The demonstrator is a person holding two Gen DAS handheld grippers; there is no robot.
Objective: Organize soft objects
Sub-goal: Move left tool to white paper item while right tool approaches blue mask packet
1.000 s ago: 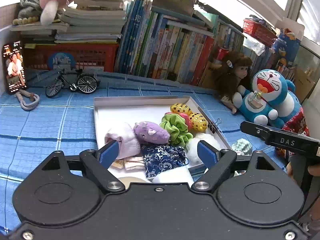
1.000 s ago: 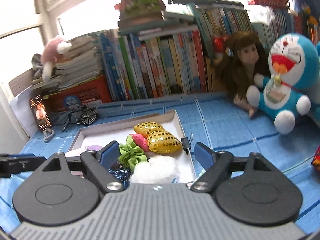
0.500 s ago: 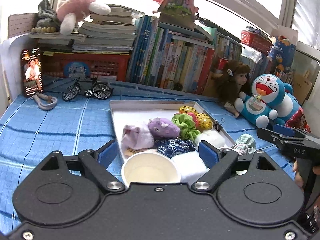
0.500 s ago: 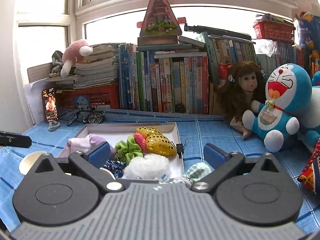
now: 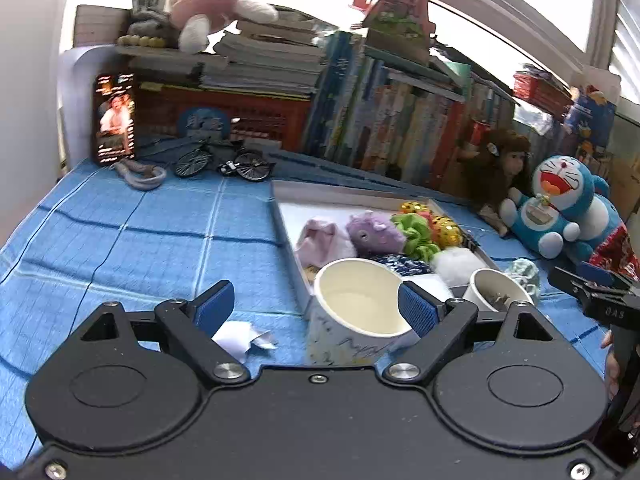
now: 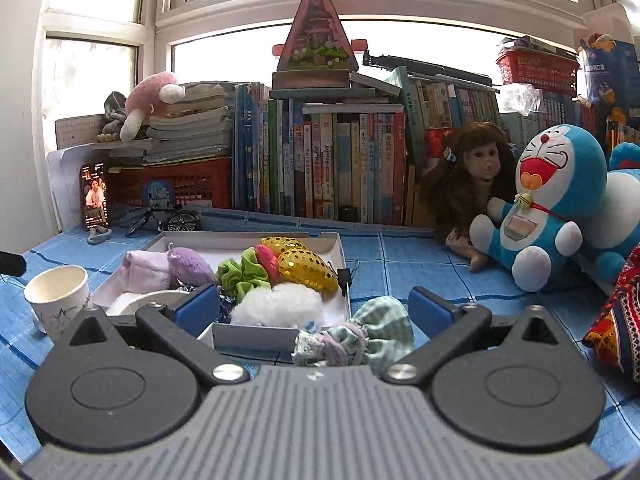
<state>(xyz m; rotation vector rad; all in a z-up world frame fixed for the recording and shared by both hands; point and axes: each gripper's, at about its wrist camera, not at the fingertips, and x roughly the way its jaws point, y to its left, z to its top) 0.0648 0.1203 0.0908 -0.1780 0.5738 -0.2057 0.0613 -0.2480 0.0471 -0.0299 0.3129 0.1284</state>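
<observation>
A white tray on the blue cloth holds several soft things: a pink sock, a purple plush, a green scrunchie, gold sequin hearts and a white fluffy ball. A striped green pouch lies outside the tray's near right corner, between my right gripper's fingers. My right gripper is open and empty above it. My left gripper is open and empty, pulled back near a paper cup.
A second small cup stands beside the tray. A crumpled white paper lies by my left finger. A Doraemon plush, a doll, a toy bicycle, a phone and books line the back.
Both grippers have pulled back from over the tray. The cups, the paper scrap and the striped pouch have come into view. Both stay open.
</observation>
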